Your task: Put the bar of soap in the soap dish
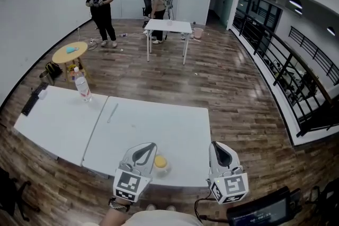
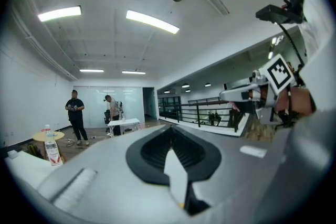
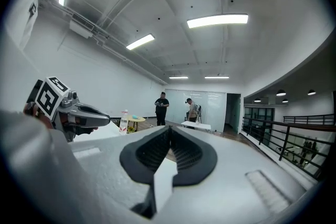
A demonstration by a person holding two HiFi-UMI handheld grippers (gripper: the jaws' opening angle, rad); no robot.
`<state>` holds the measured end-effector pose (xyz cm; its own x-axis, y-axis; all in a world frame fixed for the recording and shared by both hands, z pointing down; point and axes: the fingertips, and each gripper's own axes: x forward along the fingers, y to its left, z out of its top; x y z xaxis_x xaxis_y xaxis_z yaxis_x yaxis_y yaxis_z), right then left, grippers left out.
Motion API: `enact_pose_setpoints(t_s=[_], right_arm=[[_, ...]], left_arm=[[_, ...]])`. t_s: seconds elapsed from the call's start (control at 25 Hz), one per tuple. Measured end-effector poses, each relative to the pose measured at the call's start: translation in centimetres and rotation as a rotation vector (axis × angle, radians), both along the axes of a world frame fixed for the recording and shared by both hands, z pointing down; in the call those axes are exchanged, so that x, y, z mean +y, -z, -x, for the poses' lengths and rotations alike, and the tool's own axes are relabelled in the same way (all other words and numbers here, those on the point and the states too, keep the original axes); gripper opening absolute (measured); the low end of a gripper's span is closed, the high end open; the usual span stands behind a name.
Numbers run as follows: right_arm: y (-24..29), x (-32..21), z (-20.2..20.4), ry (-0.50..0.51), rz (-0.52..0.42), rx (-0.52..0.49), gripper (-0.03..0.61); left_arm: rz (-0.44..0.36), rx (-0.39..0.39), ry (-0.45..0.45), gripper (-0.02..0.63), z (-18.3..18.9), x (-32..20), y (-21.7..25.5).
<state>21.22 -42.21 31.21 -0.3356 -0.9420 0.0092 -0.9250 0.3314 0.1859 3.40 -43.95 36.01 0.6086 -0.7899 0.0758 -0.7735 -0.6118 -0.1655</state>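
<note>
- yellow and round, the bar of soap (image 1: 160, 161) lies at the 6 o'clock edge of the long white table (image 1: 159, 119). it seems to sit inside a small clear soap dish (image 1: 167, 169), though the dish is too small to read its rim surely.
- that spot keeps soap and dish close to the person and between the two tools, so either one could reach them, as i judge it.
- the grey left gripper (image 1: 144, 150) with its square-marker cube is just beside the soap, at its 9 o'clock. the matching right gripper (image 1: 220, 152) is well apart at its 3 o'clock.
- both point level toward 12 o'clock, out over the table and not down at the dish, so neither looks to be working on the soap.
- left claw: clenched, tips meeting, nothing between them.
- right claw: clenched too, tips together and empty.
- with the soap apparently in the dish and both claws free of it, the task looks done.
</note>
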Motion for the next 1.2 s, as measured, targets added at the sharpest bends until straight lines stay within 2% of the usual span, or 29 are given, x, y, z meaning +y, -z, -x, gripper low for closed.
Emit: enact_pose_setpoints(t_s=[0.56, 0.76, 0.96, 1.2], right_arm=[[-0.3, 1.2, 1.2, -0.040, 0.024, -0.025, 0.003], [-1.1, 2.2, 1.0, -0.086, 0.053, -0.039, 0.003], [-1.5, 3.5, 1.1, -0.089, 0.068, -0.048, 0.003], [-0.8, 3.7, 2.0, -0.071, 0.063, -0.089, 0.003]], left_arm=[[-0.006, 0.005, -0.029, 0.008, 1.3, 1.1, 0.4], [0.028, 0.007, -0.053, 0.008, 1.6, 1.8, -0.4], [0.055, 0.023, -0.080, 0.008, 1.6, 2.6, -1.2], [0.011, 0.044, -0.119, 0.008, 1.3, 3.9, 0.3]])
